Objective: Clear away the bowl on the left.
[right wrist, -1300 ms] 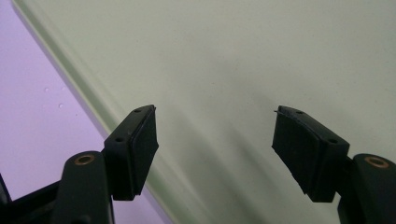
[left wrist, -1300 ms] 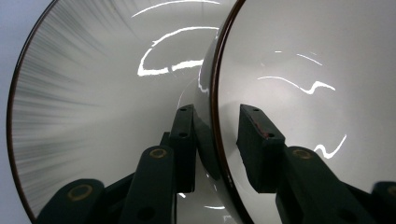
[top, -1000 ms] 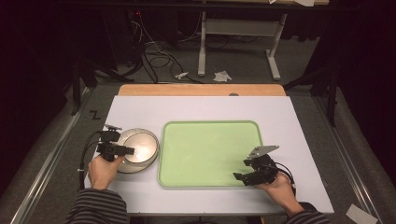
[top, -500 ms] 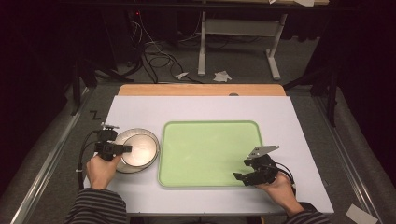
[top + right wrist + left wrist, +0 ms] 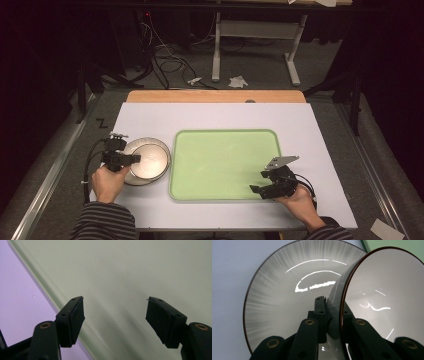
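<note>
Starting with the white table, we see the green tray at its centre and a grey-streaked plate at the tray's nine o'clock. A white bowl sits tilted on that plate, its thin rim pinched by our left gripper, whose jaws have just closed on it. Such a narrow bite on glossy ceramic could slip, we judge, dropping the bowl onto the plate; lifting might also drag the plate along. Our right gripper hovers wide open and empty over the tray's five o'clock corner.
</note>
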`<state>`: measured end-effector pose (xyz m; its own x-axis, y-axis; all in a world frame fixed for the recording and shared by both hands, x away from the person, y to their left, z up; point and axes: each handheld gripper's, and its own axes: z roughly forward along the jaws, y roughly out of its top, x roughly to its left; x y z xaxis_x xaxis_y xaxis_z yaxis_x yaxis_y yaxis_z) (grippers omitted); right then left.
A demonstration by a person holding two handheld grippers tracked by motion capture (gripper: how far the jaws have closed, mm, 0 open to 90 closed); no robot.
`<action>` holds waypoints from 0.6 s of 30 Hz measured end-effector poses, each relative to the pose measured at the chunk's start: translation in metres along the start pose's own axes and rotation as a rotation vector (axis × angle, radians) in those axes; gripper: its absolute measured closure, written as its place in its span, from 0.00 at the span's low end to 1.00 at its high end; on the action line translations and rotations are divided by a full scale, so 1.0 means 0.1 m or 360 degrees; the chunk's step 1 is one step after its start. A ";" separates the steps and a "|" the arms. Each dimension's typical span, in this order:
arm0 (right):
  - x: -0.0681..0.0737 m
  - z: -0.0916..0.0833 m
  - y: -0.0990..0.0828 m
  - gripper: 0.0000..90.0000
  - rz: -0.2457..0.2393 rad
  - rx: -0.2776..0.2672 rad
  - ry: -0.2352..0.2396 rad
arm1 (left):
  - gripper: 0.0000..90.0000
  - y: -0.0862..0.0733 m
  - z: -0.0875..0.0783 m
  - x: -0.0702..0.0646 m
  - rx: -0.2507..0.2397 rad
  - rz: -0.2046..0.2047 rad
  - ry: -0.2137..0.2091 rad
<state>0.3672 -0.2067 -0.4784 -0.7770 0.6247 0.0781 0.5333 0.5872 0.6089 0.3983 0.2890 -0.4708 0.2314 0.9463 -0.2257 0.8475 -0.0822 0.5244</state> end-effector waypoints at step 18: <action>0.00 0.00 0.00 0.36 -0.0013 0.0005 -0.0001 | 0.91 0.00 -0.15 -0.02 -0.0121 -0.0023 -0.0103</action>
<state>0.3670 -0.2070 -0.4782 -0.7811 0.6201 0.0729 0.5281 0.5939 0.6070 0.3908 0.2921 -0.4580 0.2519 0.9248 -0.2853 0.8130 -0.0422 0.5808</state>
